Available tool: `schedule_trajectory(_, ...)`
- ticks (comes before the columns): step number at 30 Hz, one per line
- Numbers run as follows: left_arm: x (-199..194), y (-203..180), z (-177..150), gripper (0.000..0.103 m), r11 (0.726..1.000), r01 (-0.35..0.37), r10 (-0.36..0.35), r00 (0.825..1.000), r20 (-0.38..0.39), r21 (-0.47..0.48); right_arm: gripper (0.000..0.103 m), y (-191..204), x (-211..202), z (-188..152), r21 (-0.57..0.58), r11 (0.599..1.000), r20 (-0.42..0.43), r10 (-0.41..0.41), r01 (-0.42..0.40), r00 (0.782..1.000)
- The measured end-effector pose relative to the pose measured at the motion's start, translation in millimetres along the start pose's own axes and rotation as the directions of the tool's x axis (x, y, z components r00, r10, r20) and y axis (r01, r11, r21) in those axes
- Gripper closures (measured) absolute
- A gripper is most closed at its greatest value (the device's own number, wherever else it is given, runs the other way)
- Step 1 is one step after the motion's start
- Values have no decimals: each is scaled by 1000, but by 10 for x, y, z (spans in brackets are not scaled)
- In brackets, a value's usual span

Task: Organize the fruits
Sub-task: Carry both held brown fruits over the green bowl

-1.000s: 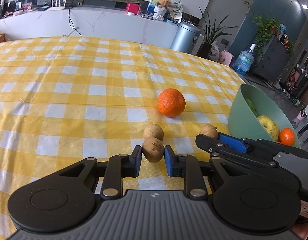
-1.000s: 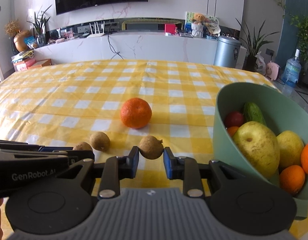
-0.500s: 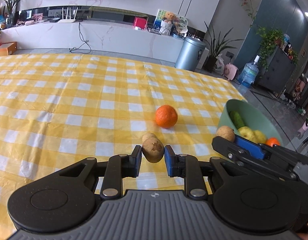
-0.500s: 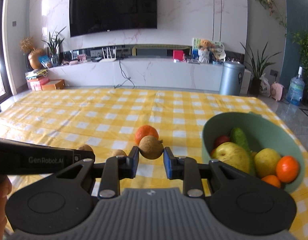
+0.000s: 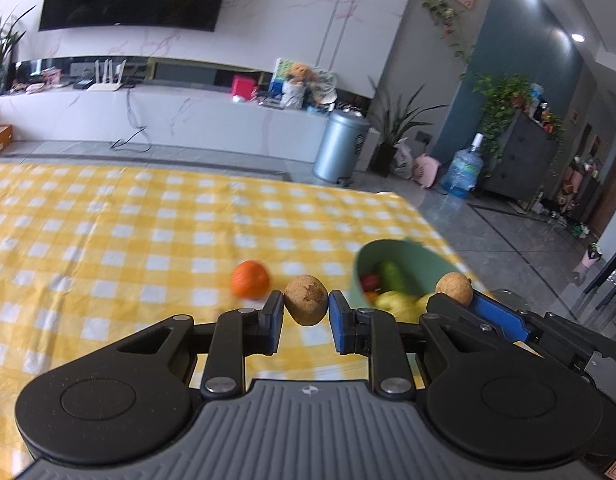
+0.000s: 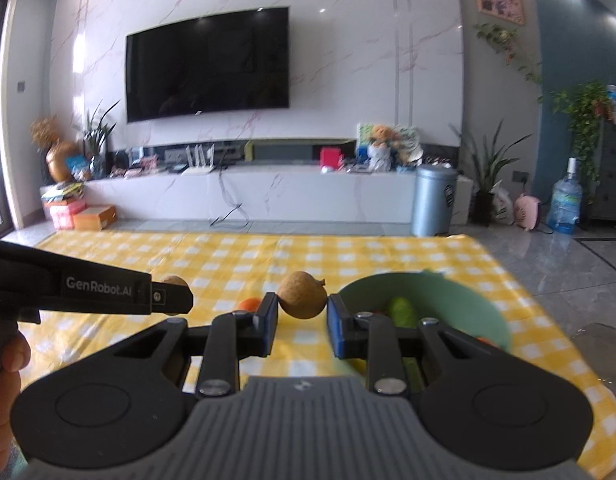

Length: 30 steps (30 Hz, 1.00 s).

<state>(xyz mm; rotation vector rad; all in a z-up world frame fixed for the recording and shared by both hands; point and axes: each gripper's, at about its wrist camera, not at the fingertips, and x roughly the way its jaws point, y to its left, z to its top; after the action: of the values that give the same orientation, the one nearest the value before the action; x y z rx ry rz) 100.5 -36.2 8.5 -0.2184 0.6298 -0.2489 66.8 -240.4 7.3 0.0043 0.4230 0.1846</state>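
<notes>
Yellow-and-white checked cloth covers the surface (image 5: 108,240), with a marble-veined wall and dark television behind. The left tongs (image 5: 306,312) are clamped on a rough brown round fruit (image 5: 306,299), held above the cloth. The right tongs (image 6: 301,312) grip a second brown fruit (image 6: 302,295), round with a small stem nub. A smooth, glossy orange (image 5: 250,279) sits on the cloth beside the pale green bowl (image 5: 411,256), whose curved wall holds a cucumber (image 5: 391,276) and yellow fruit.
</notes>
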Motion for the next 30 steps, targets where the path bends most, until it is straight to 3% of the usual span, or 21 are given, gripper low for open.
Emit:
schedule_trajectory(8,180,-499,136,76,996,75,-75,997,3,58,80,-486,-103,65,25,998,-12,-63,63,998)
schedule_trajectory(14,497,-799,186,76,987,129,-124,991,-55,94,80,-747,29,56,3,996,-72,-90,90,993)
schedule_trajectory(19,763,-899,133,76,983,160,-149,982,-116,90,80,-894,178,0,-7,995,-140,-101,102,985)
schedule_trajectory(30,1223,-893,54,76,986,154,-136,965,-226,65,80,-1039,509,-119,33,995,-279,-85,98,957)
